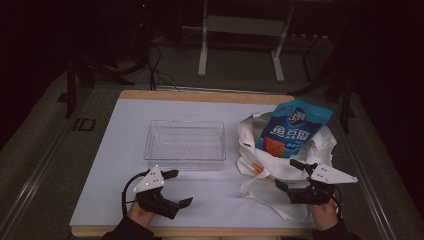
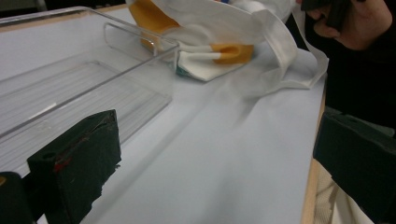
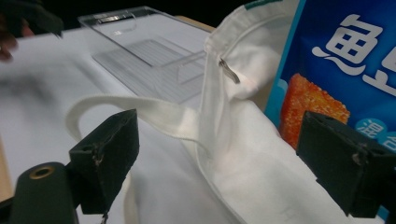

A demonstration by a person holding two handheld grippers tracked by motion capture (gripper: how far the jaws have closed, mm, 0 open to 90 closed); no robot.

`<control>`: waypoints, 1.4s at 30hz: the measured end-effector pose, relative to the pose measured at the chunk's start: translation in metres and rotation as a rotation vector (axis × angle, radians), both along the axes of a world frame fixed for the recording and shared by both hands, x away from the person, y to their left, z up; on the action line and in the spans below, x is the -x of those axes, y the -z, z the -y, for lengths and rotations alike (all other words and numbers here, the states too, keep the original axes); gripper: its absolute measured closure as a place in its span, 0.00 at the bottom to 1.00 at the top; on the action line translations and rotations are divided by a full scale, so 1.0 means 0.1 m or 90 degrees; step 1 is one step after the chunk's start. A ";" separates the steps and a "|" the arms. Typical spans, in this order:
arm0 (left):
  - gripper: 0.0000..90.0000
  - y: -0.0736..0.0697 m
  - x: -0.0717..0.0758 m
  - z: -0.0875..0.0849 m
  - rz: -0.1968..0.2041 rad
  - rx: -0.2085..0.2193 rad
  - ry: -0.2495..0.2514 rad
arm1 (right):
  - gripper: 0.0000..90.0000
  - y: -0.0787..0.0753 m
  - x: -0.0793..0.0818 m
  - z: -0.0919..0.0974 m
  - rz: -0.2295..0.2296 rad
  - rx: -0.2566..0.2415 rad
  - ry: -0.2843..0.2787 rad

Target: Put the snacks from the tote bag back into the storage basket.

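1. At the table's [image 1: 125,200] near edge, towards its left corner, the left gripper [image 1: 172,189] hangs with its jaws spread wide and nothing between them; in the left gripper view they frame bare tabletop, with the clear tray's near wall just beyond.
2. Towards the near right corner, the right gripper [image 1: 294,176] is likewise wide open and holds nothing. In the right gripper view its jaws straddle the bag's strap [image 3: 154,116] and the seam where it joins the cloth, without closing on either.
3. The white cloth bag [image 1: 280,165] lies slumped along the right side of the table, one strap looping towards the near edge.
4. A blue snack packet [image 1: 292,127] sticks out of the bag's mouth, pointing to the far right corner.
5. The clear tray [image 1: 185,145] sits empty mid-table, just left of the bag.
6. Likely risks: closing here could pinch loose cloth and strap instead of the packet, dragging the whole limp bag; the trailing strap could snag a jaw; a slick packet could slip from a shallow pinch
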State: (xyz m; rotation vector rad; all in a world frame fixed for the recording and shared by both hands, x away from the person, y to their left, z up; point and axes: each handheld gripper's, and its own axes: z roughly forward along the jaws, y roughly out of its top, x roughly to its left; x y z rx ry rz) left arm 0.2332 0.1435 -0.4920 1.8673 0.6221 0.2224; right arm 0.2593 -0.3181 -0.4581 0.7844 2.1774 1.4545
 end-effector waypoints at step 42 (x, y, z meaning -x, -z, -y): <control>0.01 -0.79 -0.76 0.90 0.051 0.019 0.178 | 0.16 -0.56 -0.19 0.68 0.001 -0.010 -0.071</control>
